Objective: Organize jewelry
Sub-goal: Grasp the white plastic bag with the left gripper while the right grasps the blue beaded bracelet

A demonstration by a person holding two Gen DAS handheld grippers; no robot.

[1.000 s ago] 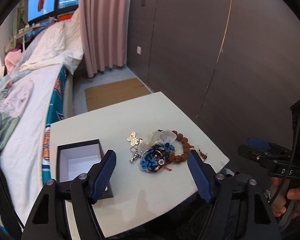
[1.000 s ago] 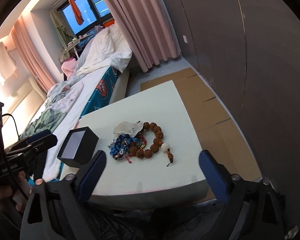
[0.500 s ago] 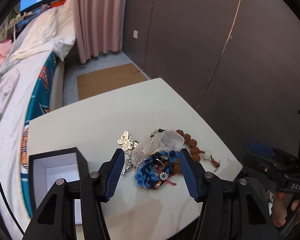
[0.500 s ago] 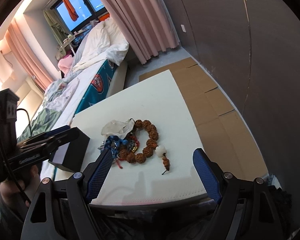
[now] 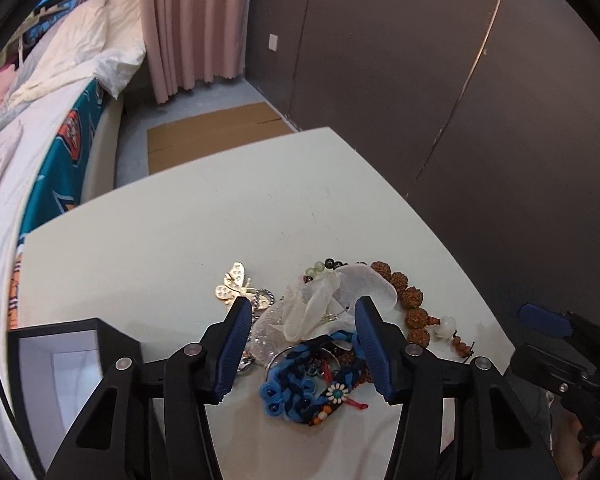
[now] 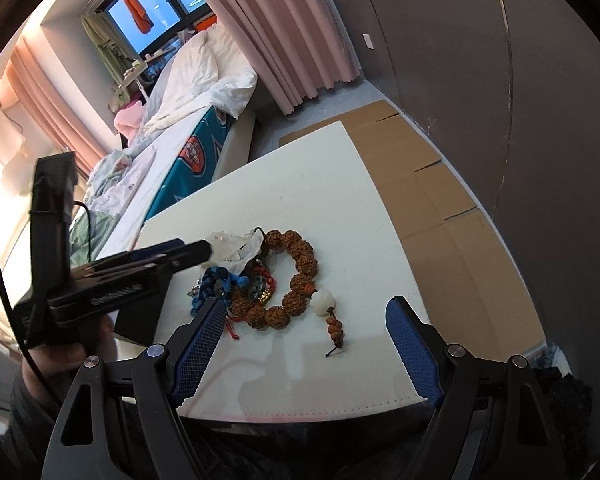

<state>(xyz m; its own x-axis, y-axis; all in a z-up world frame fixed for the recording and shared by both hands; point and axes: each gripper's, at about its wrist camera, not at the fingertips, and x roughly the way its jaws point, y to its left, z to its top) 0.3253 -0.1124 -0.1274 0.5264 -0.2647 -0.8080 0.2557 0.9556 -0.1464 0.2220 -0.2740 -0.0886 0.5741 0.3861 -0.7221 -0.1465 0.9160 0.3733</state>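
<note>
On the white table (image 5: 220,220) lies a heap of jewelry: a brown bead bracelet (image 5: 410,296), a blue braided bracelet (image 5: 296,384), a gold dragonfly brooch (image 5: 232,284) and a clear white pouch (image 5: 324,296). My left gripper (image 5: 302,306) hovers over the heap, its jaws closing. The pouch and blue bracelet sit between them, and the pads do not press on either. An open black box (image 5: 72,360) with white lining stands at the lower left. My right gripper (image 6: 306,306) is open and empty near the table's front edge, with the brown bead bracelet (image 6: 300,268) just beyond it.
A bed (image 5: 40,128) with white bedding runs along the table's left side. Pink curtains (image 5: 188,24) hang at the back. A dark wall (image 5: 420,80) stands close on the right, with flat cardboard (image 6: 420,168) on the floor beside the table (image 6: 320,168).
The left gripper has come down and forward over the jewelry heap, and its jaws have narrowed. The right gripper has edged a little closer to the table.
</note>
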